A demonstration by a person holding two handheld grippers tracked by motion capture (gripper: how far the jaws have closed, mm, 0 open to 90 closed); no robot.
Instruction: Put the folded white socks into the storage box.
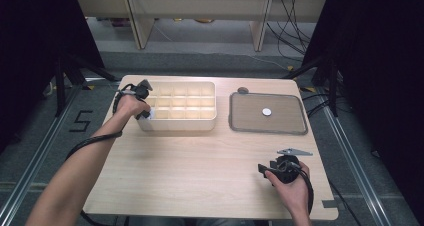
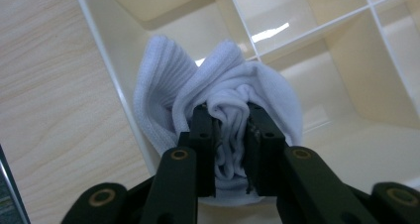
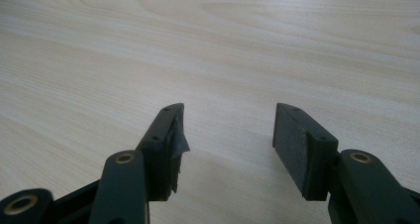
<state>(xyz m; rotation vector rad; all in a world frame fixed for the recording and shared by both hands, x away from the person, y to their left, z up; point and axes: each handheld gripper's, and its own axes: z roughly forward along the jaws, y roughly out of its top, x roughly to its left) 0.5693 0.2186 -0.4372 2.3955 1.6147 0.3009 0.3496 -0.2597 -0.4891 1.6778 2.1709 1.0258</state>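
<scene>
Black jaws of the left gripper [image 2: 232, 130] are pinching a bunched white sock [image 2: 223, 85], lowering it into the divided organiser's [image 2: 346, 50] corner cell; right gripper [image 3: 227, 135] is idling open.

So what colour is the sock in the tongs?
White, with ribbed knit. The sock shows best in the left gripper view.

Your left gripper [image 1: 143, 115] tips are hidden in the high view behind your hand [image 1: 131, 106] and the divided bin's wall [image 1: 175, 123], lower left corner cell. In the left gripper view the jaws cover the middle of the white sock [image 2: 163, 100]; its lower end is cut by the jaws. Small round thing on the tray [image 1: 240, 121], frame centre-right: too small to identify.
</scene>
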